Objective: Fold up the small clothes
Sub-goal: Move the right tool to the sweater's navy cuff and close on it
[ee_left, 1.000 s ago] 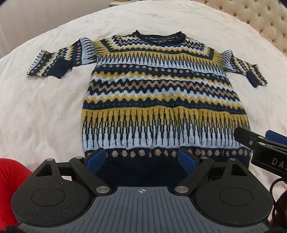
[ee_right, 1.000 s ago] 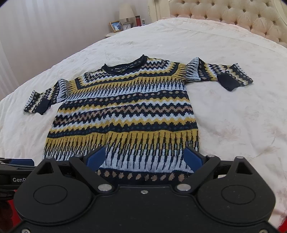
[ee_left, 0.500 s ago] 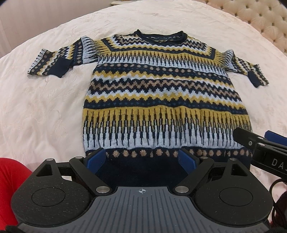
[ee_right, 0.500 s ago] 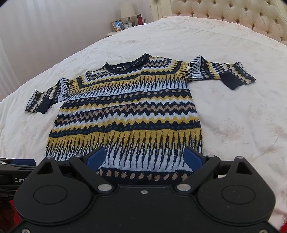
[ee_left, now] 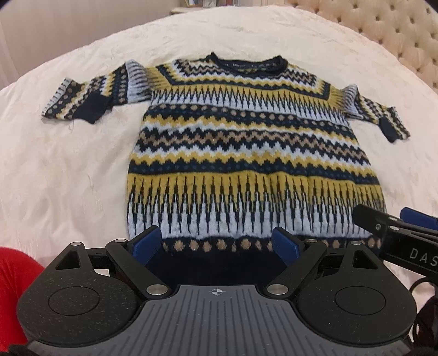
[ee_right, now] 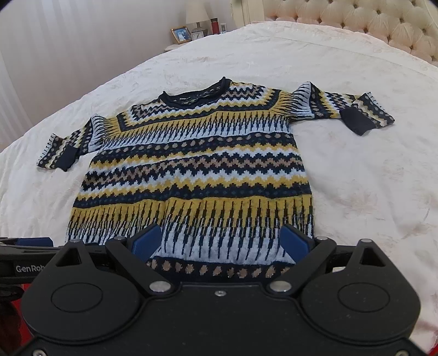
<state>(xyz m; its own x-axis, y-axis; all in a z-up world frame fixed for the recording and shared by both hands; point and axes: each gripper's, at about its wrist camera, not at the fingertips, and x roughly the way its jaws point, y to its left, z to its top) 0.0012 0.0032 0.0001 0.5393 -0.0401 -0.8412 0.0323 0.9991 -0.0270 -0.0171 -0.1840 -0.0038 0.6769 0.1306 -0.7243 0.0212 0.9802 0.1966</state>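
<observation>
Facing: sweater point(ee_left: 254, 153) flat on bed point(ee_left: 68, 169), hem nearest, collar far.
Left claw point(ee_left: 216, 242): wide, over hem.
Right claw point(ee_right: 221, 241): wide, near hem's right corner.

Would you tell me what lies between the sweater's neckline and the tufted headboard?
Only bare cream bedspread lies between the sweater neckline and the headboard; the right wrist view shows this best.
</observation>
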